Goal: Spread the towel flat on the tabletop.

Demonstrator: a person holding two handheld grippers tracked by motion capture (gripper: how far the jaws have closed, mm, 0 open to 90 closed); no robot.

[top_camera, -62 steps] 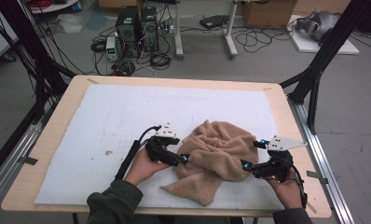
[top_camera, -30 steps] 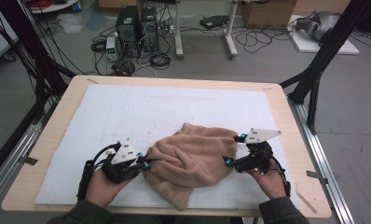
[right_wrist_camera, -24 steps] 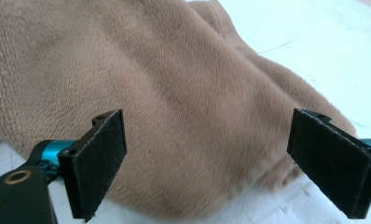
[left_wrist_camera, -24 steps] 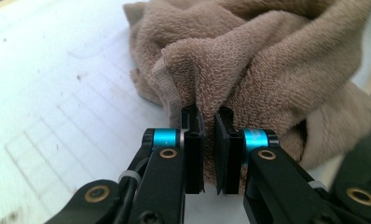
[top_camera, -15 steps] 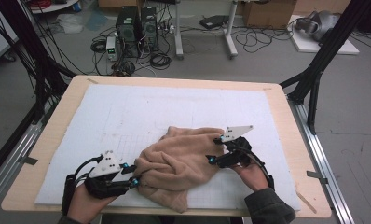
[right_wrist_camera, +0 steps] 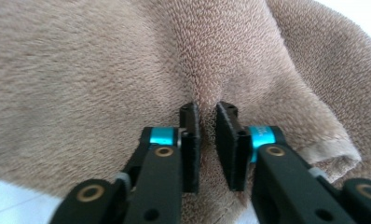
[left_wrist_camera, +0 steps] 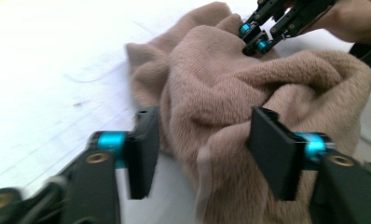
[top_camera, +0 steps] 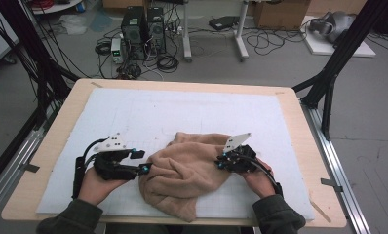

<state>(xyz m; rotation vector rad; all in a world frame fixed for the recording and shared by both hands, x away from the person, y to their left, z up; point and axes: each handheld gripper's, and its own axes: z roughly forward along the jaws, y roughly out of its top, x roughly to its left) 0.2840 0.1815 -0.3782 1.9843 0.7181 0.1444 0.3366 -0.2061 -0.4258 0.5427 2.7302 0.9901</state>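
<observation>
High view: tan towel (top_camera: 184,175) bunched on white mat (top_camera: 148,117) near my table edge; my left gripper (top_camera: 142,162) at its left side, my right gripper (top_camera: 219,162) at its right.
Left gripper view: jaws just opening, apart, towel fold between, not pinched.
Right gripper view: jaws just closing, pinching ridge of towel (right_wrist_camera: 127,70)

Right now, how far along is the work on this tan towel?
Nothing looks folded: the towel lies bunched on the white mat. In hand: the right tongs, jaws just closing, pinch a fold; the left tongs, just opening, straddle its edge without pressing. Spreading and folding remain.
</observation>
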